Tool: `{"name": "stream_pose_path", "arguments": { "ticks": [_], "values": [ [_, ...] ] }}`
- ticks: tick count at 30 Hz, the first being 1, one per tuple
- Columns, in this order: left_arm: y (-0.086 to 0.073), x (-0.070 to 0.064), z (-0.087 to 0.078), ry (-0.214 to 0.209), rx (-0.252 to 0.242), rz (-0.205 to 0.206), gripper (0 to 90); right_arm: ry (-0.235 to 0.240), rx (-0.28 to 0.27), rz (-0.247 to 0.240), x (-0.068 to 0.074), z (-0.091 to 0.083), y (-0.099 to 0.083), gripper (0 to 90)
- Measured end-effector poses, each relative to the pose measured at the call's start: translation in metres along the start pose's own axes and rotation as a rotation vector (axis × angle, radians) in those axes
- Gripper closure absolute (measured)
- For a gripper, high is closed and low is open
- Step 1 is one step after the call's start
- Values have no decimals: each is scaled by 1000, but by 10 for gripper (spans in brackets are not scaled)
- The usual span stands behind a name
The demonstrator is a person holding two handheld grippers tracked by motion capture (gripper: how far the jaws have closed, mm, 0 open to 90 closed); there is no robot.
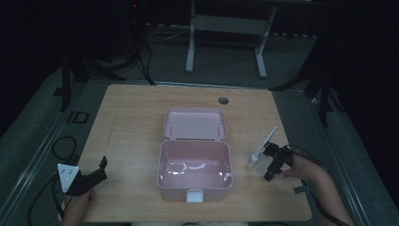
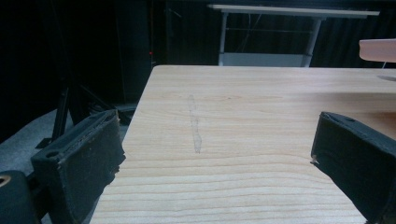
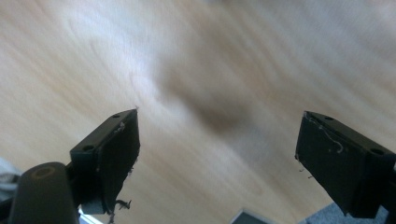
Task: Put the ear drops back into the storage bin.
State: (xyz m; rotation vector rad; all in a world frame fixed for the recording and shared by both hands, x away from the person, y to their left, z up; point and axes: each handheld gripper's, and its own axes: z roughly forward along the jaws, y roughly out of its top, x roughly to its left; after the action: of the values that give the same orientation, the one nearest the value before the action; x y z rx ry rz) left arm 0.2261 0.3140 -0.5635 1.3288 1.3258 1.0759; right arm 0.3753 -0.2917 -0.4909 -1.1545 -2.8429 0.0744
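Dark floor and a pale metal frame (image 1: pixel 226 28) are lying beyond the far edge of the wooden counter (image 1: pixel 131 117), which is taking up most of the high view. Near the middle of the counter, toward the near edge, a pink box (image 1: pixel 195 165) is sitting with its lid (image 1: pixel 195 124) lying open toward the far edge; its white latch (image 1: pixel 194 195) is facing the near edge. What is lying inside the box is too dim to tell.

By the near left corner, the left gripper (image 1: pixel 99 168) is resting low at the counter's left edge, its jaws standing wide apart with nothing between them; in the left gripper view (image 2: pixel 219 154) bare wood is showing between the jaws, with a faint pale streak (image 2: pixel 195 126) on the grain.

Near the right edge, the right gripper (image 1: pixel 272 162) is hanging over the counter, tilted downward, jaws spread apart and empty; its own view (image 3: pixel 217 140) is showing blurred wood.

Just beside it, toward the box, a small white brush (image 1: pixel 261 149) is lying on the counter, handle pointing toward the far right corner.
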Motion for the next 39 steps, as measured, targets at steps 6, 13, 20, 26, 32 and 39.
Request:
{"name": "stream_pose_path", "arguments": {
  "ticks": [6,13,20,26,32,39],
  "values": [
    [0,0,0,-1,1,0,24,1,-11,10,0,-2,17,136],
    [0,0,0,-2,0,0,23,7,-11,9,1,-2,36,158],
    [0,0,0,-2,-2,3,24,24,-4,-22,4,-1,53,281],
    [0,0,0,-4,-1,4,24,20,0,-37,6,4,64,383],
    [0,0,0,-5,-2,6,24,24,16,-69,7,9,69,485],
    [0,0,0,-5,-2,7,23,13,13,-71,5,11,70,569]
  ]
}}
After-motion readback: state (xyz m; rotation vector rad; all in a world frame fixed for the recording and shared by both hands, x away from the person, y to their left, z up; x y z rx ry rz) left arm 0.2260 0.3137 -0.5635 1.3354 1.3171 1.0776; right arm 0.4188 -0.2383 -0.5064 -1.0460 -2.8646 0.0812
